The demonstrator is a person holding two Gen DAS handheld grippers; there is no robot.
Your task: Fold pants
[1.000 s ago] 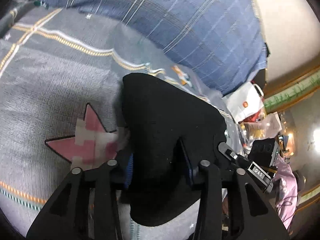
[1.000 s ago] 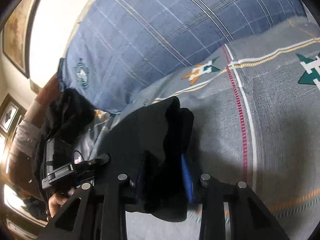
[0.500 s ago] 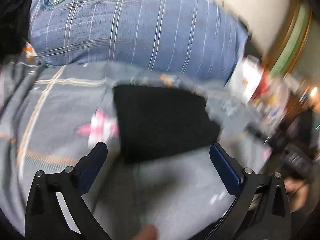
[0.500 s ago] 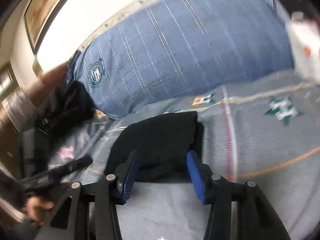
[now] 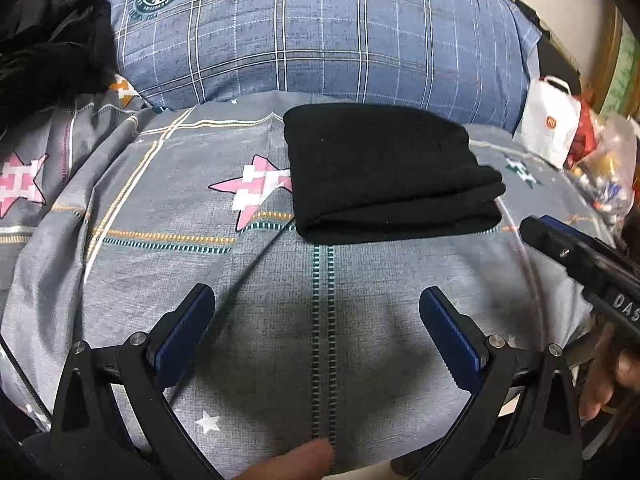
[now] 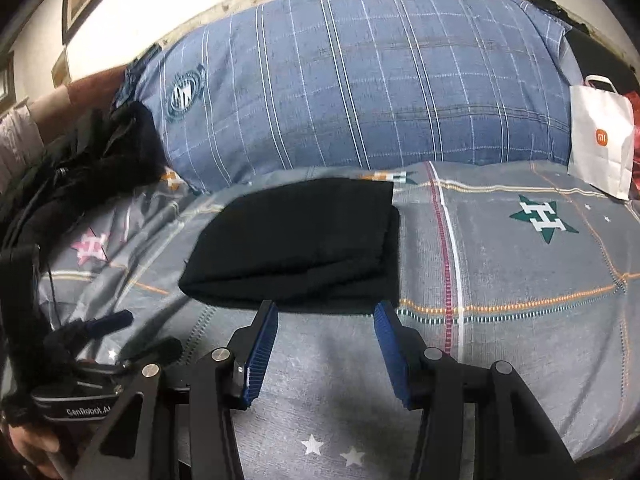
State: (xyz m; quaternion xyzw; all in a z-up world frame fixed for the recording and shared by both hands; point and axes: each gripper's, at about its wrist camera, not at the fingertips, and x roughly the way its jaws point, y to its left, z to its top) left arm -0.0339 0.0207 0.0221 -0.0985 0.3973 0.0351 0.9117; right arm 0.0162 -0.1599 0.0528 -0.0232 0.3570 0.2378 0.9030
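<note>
The black knit pants lie folded into a soft, thick rectangle on the grey patterned bedspread. Both the left gripper and the right gripper have their ribbed blue fingers apart, empty; the pants sit just beyond them.

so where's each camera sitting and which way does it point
Left wrist: on the left gripper, looking forward and down over the bedspread at the folded black pants; its own open fingers show, empty, plus the right gripper at the right edge.
Right wrist: on the right gripper, facing the pants and blue plaid pillow; its open fingers and a hand on the left gripper.
Shared: pants, pillow, white bag.
</note>
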